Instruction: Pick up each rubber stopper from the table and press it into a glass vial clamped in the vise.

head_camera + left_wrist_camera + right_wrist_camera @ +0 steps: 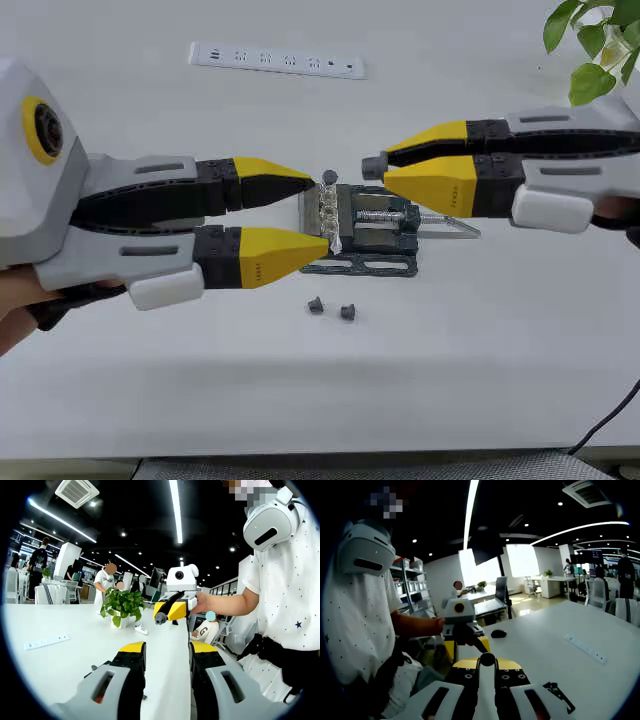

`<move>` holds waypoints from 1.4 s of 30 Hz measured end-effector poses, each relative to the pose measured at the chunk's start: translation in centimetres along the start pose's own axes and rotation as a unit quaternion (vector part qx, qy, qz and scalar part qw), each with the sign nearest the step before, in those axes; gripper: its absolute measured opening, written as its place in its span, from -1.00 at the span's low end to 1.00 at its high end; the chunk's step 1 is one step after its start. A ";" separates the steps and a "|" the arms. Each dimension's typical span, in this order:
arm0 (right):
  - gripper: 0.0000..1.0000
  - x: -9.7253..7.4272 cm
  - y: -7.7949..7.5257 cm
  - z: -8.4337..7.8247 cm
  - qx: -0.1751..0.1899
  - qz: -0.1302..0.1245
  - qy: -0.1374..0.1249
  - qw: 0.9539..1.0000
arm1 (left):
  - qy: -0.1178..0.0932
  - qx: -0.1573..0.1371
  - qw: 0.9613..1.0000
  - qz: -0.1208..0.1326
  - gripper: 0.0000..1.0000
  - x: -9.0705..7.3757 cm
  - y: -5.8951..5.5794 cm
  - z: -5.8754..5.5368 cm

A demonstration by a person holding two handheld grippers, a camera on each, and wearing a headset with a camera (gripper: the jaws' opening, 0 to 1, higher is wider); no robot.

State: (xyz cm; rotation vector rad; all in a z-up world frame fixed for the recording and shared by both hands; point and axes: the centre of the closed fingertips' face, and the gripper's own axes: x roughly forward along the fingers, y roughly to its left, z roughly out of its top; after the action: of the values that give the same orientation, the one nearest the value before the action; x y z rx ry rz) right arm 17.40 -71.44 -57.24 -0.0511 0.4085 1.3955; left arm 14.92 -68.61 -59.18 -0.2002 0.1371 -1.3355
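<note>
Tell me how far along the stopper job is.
Done: one rubber stopper looks seated in a glass vial clamped in the vise. In hand: the right gripper is shut on a second stopper near the vise; the left gripper is open. Left: that stopper needs pressing in, and two loose stoppers lie on the table in front of the vise.

A single dark letter "G" stands on the white shirt [204, 629] of a person in the background, to the right of the potted plant [121, 606]. Faint marks on the yellow left claw [320, 212] and right claw [376, 170] are too small to read.
</note>
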 end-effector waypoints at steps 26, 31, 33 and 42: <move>-0.88 3.6 -11.8 -4.8 -0.049 -0.039 0.242 0.968 | 0.130 0.067 0.983 0.111 0.63 -1.2 5.0 -8.6; -0.88 4.8 -13.3 -6.2 -0.055 -0.037 0.288 0.955 | 0.147 0.071 0.979 0.119 0.71 -1.3 5.5 -10.1; -0.88 5.1 -13.3 -7.2 -0.061 -0.034 0.313 0.947 | 0.154 0.074 0.978 0.122 0.73 -1.4 5.7 -10.7; -0.88 6.6 -14.5 -11.0 -0.066 -0.027 0.380 0.922 | 0.157 0.070 0.976 0.130 0.86 -1.8 6.5 -11.6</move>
State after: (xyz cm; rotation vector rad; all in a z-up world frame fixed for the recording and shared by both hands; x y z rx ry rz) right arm 29.36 -70.88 -72.43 -0.7269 0.9444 1.3066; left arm 18.18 -66.25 -71.96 0.1469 0.3238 -1.1015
